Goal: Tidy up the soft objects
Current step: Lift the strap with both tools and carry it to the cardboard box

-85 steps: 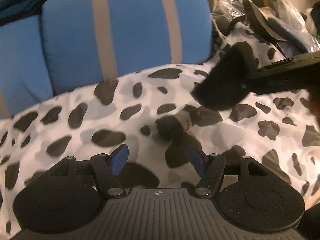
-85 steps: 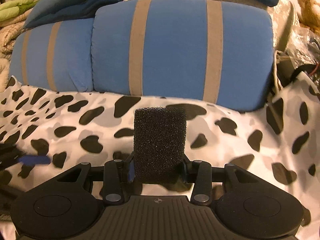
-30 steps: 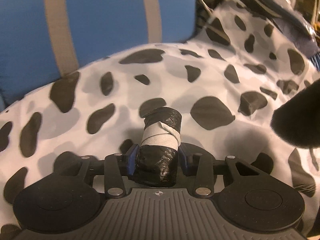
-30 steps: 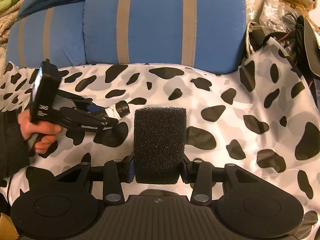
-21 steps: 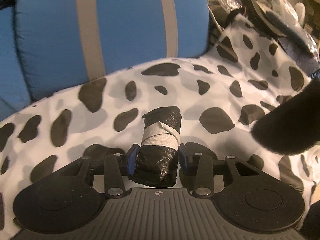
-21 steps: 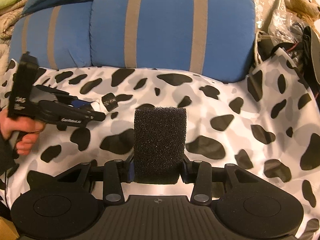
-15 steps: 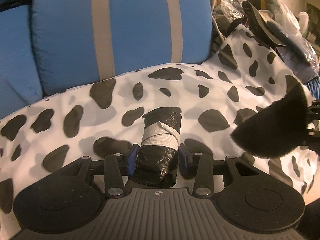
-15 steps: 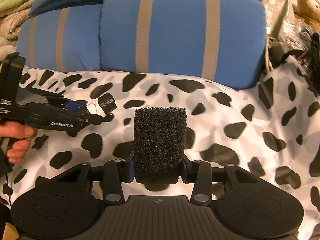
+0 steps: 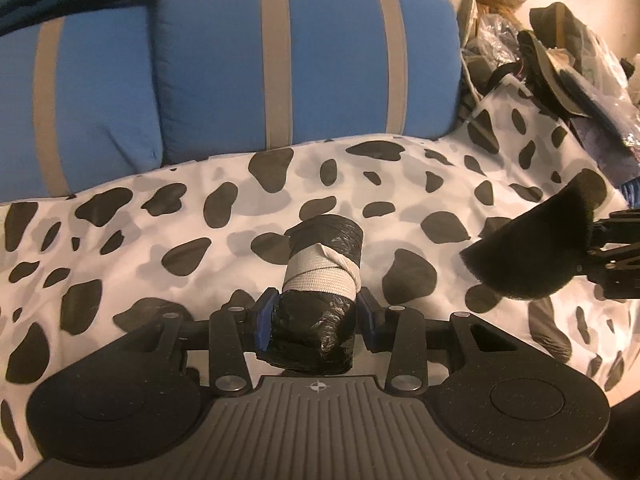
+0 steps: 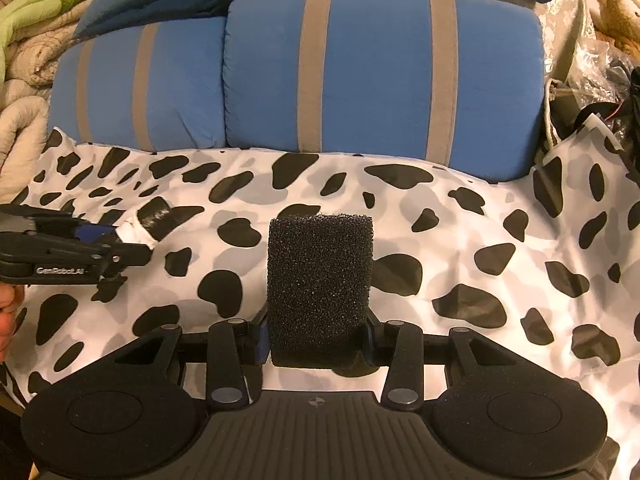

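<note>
Two grippers hold loads above a cow-print blanket (image 10: 460, 240): left gripper (image 9: 316, 320) clamps a black taped roll (image 9: 320, 280), right gripper (image 10: 318, 340) pinches a foam block (image 10: 320, 280), its base hidden. "GenRobot.AI" marks the left tool.

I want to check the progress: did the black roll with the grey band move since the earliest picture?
Yes. The black roll lay on the spotted cloth then; now the left tongs hold it lifted, pointing toward the blue cushions.

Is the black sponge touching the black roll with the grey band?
Apart. The left wrist view shows spotted blanket plainly between the sponge in the right claw and the roll in the left claw.
</note>
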A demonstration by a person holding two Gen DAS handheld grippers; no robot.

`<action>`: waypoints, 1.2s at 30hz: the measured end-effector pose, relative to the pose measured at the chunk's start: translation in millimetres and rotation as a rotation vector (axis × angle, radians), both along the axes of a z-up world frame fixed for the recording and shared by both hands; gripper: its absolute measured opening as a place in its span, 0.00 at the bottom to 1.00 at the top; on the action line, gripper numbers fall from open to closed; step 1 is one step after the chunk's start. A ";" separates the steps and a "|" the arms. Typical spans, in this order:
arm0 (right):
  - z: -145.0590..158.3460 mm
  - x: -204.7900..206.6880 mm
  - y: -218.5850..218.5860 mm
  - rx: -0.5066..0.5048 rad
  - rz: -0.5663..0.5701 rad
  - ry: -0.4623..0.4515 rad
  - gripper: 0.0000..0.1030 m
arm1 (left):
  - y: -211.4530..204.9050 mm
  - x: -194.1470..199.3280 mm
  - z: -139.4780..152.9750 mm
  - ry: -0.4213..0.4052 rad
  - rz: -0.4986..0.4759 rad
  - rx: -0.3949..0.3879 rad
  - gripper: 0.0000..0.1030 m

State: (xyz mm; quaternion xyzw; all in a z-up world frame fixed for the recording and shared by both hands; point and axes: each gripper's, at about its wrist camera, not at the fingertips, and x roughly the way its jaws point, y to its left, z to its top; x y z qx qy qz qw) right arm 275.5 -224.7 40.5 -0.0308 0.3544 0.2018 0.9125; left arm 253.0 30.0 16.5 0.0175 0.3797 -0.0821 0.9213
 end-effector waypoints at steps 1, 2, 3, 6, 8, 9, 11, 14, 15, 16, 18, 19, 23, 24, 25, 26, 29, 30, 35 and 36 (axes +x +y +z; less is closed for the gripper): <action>0.7 -2.8 -0.1 0.004 -0.001 -0.001 0.43 | 0.6 -5.1 1.7 -0.004 0.002 -0.002 0.39; 1.5 -5.5 -0.3 0.005 -0.003 -0.003 0.43 | 0.8 -9.2 3.0 -0.007 0.005 -0.004 0.39; 2.1 -8.6 -0.6 0.007 -0.005 -0.006 0.43 | 0.9 -13.6 4.3 -0.009 0.009 -0.004 0.39; 3.1 -17.1 -1.8 0.013 -0.006 -0.010 0.43 | 2.7 -27.9 7.9 -0.015 0.020 -0.002 0.39; 3.8 -23.2 -2.1 0.013 -0.005 -0.015 0.43 | 3.6 -38.6 10.5 -0.021 0.024 -0.002 0.39; 4.1 -26.5 -2.3 0.015 -0.003 -0.016 0.43 | 4.1 -43.7 11.2 -0.023 0.027 -0.006 0.39; 4.6 -33.1 -2.6 0.017 -0.001 -0.019 0.43 | 3.7 -53.1 12.4 -0.023 0.028 -0.009 0.39; 5.3 -42.4 -2.2 0.021 0.010 -0.020 0.43 | 2.5 -67.0 14.6 -0.026 0.030 -0.015 0.39; 5.6 -45.6 -2.1 0.027 0.015 -0.018 0.43 | 2.4 -70.4 15.6 -0.026 0.031 -0.021 0.39; 5.7 -48.7 -2.0 0.032 0.018 -0.015 0.43 | 2.5 -75.3 16.8 -0.028 0.033 -0.030 0.39; 6.0 -55.3 -1.3 0.037 0.022 -0.013 0.43 | 1.9 -82.9 18.5 -0.026 0.036 -0.040 0.39; 6.2 -58.8 -0.9 0.039 0.026 -0.013 0.43 | 1.7 -86.9 18.8 -0.024 0.036 -0.042 0.39; 7.1 -73.0 0.2 0.050 0.042 -0.013 0.43 | 1.6 -104.7 19.0 -0.017 0.039 -0.062 0.39; 7.3 -76.5 0.6 0.050 0.045 -0.015 0.43 | 1.6 -109.1 18.7 -0.014 0.041 -0.066 0.39; 7.6 -80.2 0.7 0.050 0.048 -0.016 0.43 | 1.8 -113.4 18.4 -0.011 0.041 -0.069 0.39; 7.9 -83.7 0.2 0.051 0.050 -0.017 0.43 | 1.8 -118.7 18.2 -0.007 0.042 -0.071 0.39; 9.0 -94.1 -1.6 0.061 0.054 -0.016 0.43 | 1.4 -132.4 18.8 -0.001 0.043 -0.081 0.39; 9.1 -97.4 -2.1 0.064 0.055 -0.014 0.43 | 1.3 -137.2 19.2 0.001 0.045 -0.088 0.39; 8.5 -117.7 -0.8 0.069 0.076 -0.008 0.43 | -2.3 -159.0 16.5 0.037 0.038 -0.115 0.39; 8.3 -121.7 -0.3 0.069 0.080 -0.006 0.43 | -3.6 -162.7 15.7 0.045 0.034 -0.117 0.39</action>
